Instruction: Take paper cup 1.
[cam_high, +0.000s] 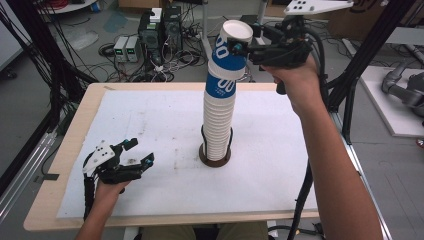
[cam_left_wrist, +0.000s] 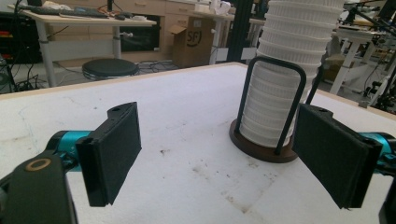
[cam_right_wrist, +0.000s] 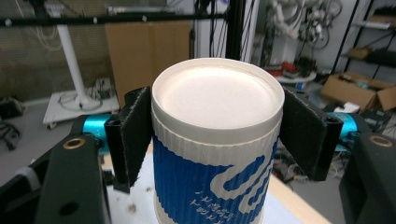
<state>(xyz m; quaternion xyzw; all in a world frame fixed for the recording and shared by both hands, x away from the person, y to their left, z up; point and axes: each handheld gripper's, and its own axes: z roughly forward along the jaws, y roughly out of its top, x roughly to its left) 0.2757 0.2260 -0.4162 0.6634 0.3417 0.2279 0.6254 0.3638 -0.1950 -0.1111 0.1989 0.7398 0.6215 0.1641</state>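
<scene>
Top cup (cam_high: 231, 48): blue-and-white ribbed paper cup, inverted, base uppermost; sits tilted on the summit of the cup stack (cam_high: 219, 125), above a second blue-printed cup (cam_high: 220, 86). Location: over the middle of the tabletop (cam_high: 150, 130), toward its far edge.

Right tongs (cam_high: 239, 49): held high by the person's right hand (cam_high: 295, 75), jaws on either side of the top cup just under its base rim. In the right gripper view the cup (cam_right_wrist: 217, 140) sits between both pads (cam_right_wrist: 135, 135), which appear to press its ribbed wall; judged clamped on it.

Cup stack: many nested white cups, upright, seated in a holder (cam_high: 215, 152) with a dark round base and black wire loops, about the centre of the tabletop.

Left tongs (cam_high: 138, 151): resting low near the left near corner of the tabletop, jaws wide apart, holding nothing; in the left gripper view the holder (cam_left_wrist: 261, 144) and the lower cups stand beyond the pads (cam_left_wrist: 116, 149).

Handling note (judgement): the step looks like lifting the top cup off, or seating it on, the stack. Keep the grip light enough not to crush the thin wall, and move along the stack's axis, correcting the tilt, so the column is not dragged sideways. The free left tongs could steady the lower stack if it sways.
</scene>
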